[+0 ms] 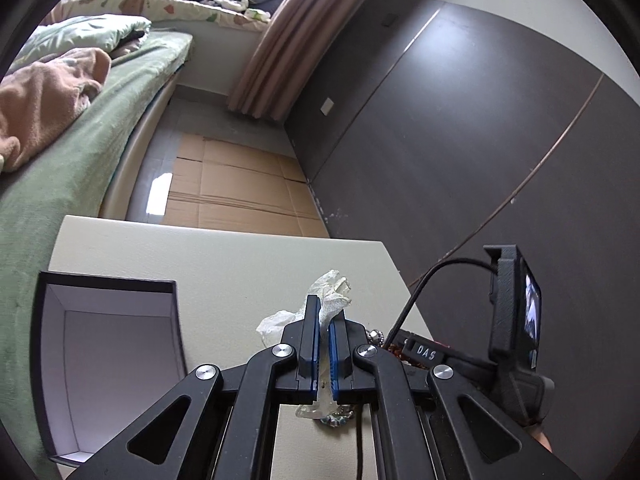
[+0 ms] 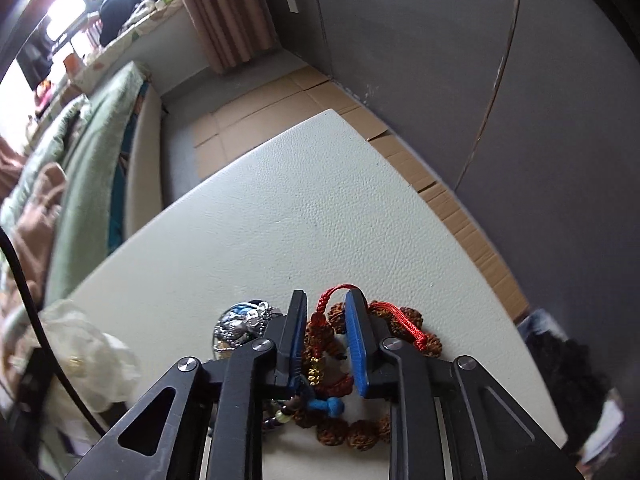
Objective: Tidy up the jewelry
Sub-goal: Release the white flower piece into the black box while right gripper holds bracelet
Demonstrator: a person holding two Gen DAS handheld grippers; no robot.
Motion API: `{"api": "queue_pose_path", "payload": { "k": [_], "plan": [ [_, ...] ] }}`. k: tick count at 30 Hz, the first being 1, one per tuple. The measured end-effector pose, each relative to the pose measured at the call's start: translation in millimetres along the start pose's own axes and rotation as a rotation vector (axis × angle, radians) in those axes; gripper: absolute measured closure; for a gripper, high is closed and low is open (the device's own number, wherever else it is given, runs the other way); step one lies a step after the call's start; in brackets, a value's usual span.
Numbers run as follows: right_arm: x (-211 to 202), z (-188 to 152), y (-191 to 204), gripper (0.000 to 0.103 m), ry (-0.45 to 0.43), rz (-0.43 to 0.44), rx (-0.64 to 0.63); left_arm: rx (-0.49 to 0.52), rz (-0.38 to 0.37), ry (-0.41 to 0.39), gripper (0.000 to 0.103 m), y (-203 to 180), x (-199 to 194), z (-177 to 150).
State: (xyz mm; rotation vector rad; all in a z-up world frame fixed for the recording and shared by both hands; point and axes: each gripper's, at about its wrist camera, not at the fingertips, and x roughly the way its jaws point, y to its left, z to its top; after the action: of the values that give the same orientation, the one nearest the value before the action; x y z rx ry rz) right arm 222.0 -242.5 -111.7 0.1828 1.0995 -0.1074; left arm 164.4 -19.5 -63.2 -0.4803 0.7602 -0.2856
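My left gripper [image 1: 326, 308] is shut on a crumpled clear plastic bag [image 1: 332, 284], held a little above the white table [image 1: 224, 252]. Small beads hang from the bag below the fingers. In the right wrist view, my right gripper [image 2: 326, 312] points down at the table [image 2: 300, 200], its narrow jaws straddling a strand of a brown bead bracelet [image 2: 320, 336] with a red cord [image 2: 400, 316]. A sliver of table shows between the beads and the right pad. A silver pendant on a chain [image 2: 244, 320] lies just left of the fingers.
An open dark box with a white inside [image 1: 52, 360] stands at the table's left. The right gripper's camera housing [image 1: 512, 320] and its cable are close on the right. A bed [image 1: 80, 140], cardboard on the floor [image 1: 240, 184] and a dark wall [image 1: 480, 140] surround the table.
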Motion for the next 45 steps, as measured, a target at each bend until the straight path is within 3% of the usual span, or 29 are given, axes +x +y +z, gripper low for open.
{"api": "queue_pose_path", "payload": {
  "k": [4, 6, 7, 12, 15, 31, 35, 45],
  "plan": [
    [-2.2, -0.4, 10.9, 0.082, -0.009, -0.083, -0.083, -0.012, 0.004, -0.006, 0.100, 6.3, -4.8, 5.0],
    [-4.2, 0.4, 10.5, 0.094, -0.018, -0.110, -0.082, -0.009, 0.003, -0.012, 0.100, 8.9, -10.9, 4.0],
    [-4.6, 1.3, 6.9, 0.094, -0.019, -0.099, -0.066, -0.007, 0.004, -0.016, 0.100, 9.4, -13.1, 4.3],
    [-12.9, -1.4, -30.8, 0.094, 0.010, 0.116, 0.083, -0.007, 0.025, -0.037, 0.100, 13.9, -30.8, 3.5],
    [-21.8, -6.6, -42.6, 0.094, -0.005, 0.177, 0.123, 0.000, 0.037, -0.058, 0.100, 14.1, -44.2, 3.1],
    [-38.7, -39.0, -71.9, 0.094, -0.012, 0.220, 0.222, 0.034, 0.091, -0.096, 0.100, 17.2, -85.7, -11.8],
    [-55.3, -44.2, -76.7, 0.094, -0.067, 0.325, 0.245, 0.017, 0.091, -0.107, 0.100, 17.6, -97.5, -19.7],
    [-98.4, -57.2, -60.1, 0.094, -0.206, 0.477, 0.188, -0.008, 0.151, -0.173, 0.100, 29.2, -124.7, -26.9]
  ]
}}
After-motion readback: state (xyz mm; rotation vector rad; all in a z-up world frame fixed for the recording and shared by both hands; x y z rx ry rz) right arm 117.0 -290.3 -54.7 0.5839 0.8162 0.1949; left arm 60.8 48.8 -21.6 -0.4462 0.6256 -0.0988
